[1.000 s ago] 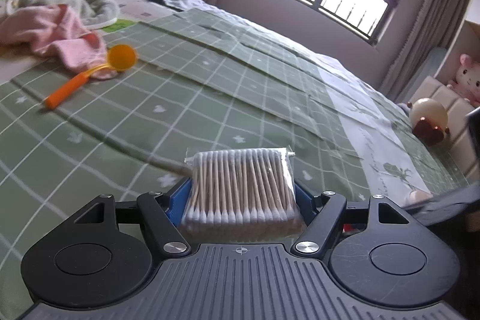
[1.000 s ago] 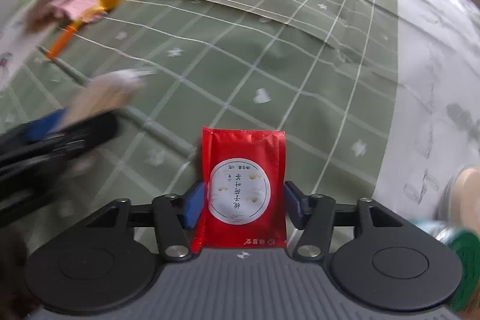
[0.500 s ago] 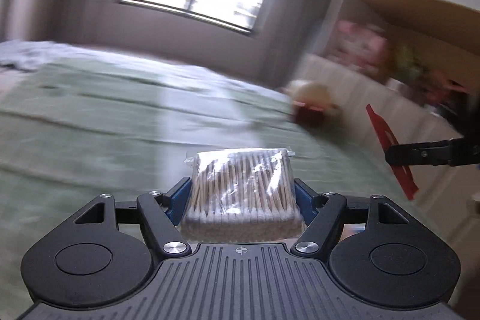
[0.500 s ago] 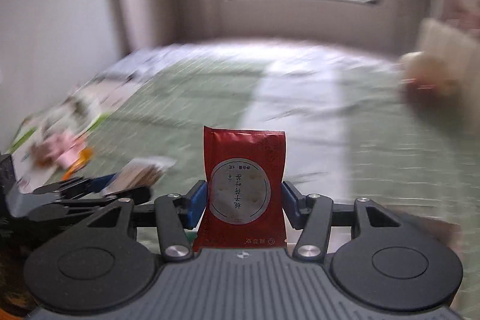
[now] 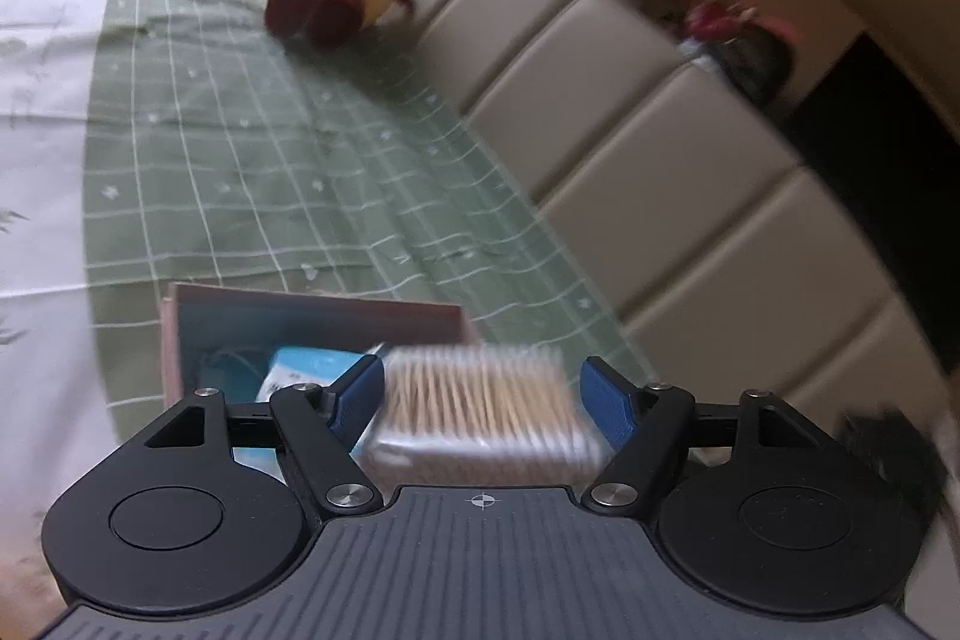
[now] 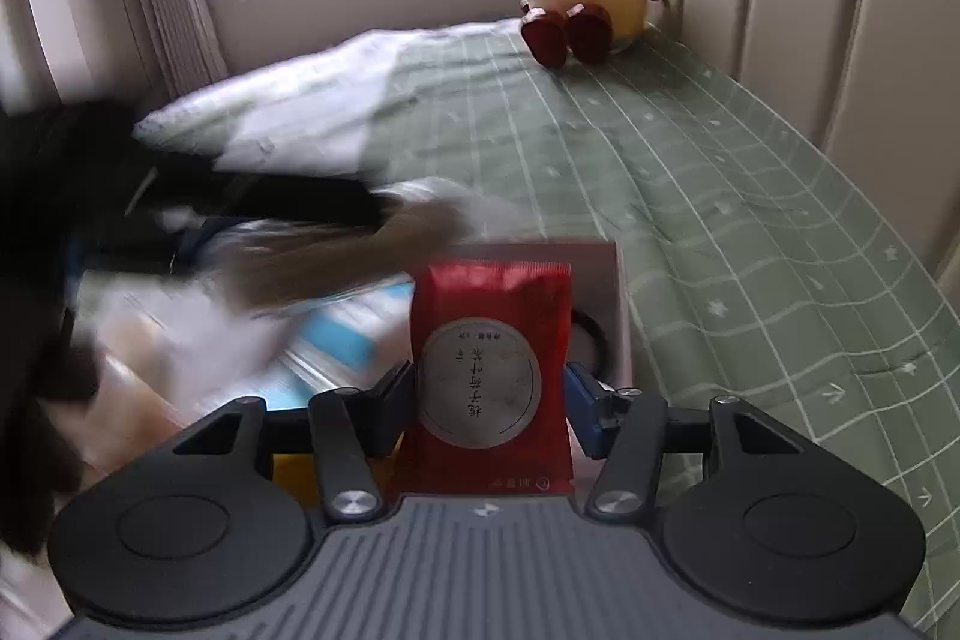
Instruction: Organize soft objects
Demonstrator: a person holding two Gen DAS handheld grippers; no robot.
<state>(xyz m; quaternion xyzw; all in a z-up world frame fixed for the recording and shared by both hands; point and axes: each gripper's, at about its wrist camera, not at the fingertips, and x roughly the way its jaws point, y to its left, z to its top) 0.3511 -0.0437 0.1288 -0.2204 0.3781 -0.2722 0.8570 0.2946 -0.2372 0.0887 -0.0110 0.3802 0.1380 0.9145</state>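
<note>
The left gripper [image 5: 483, 394] is standing with its blue pads spread wider than the pack of cotton swabs [image 5: 480, 415] between them; the pack is motion-blurred and a gap is showing on each side, so the jaws are parted rather than pinching it. Just beneath and beyond it a shallow cardboard box [image 5: 312, 307] is lying on the green checked bedspread [image 5: 288, 172], with a light blue packet [image 5: 300, 370] resting inside against its near left side (the rest of its contents is hidden behind the gripper). The right gripper [image 6: 489, 391] is clamping a red sachet [image 6: 489, 376] upright between its pads, the round white label facing the camera, and is hovering over the same box [image 6: 618, 292], whose pale far wall is showing just behind the sachet. Inside the box in this view, a blue-and-white packet [image 6: 336, 340] is lying to the left of the sachet, and a dark ring shape is peeking out on the right, too hidden to name. A round cream plush toy [image 6: 585, 1] with red feet is sitting at the far end of the bed, touching the padded beige headboard [image 6: 810, 10].
</note>
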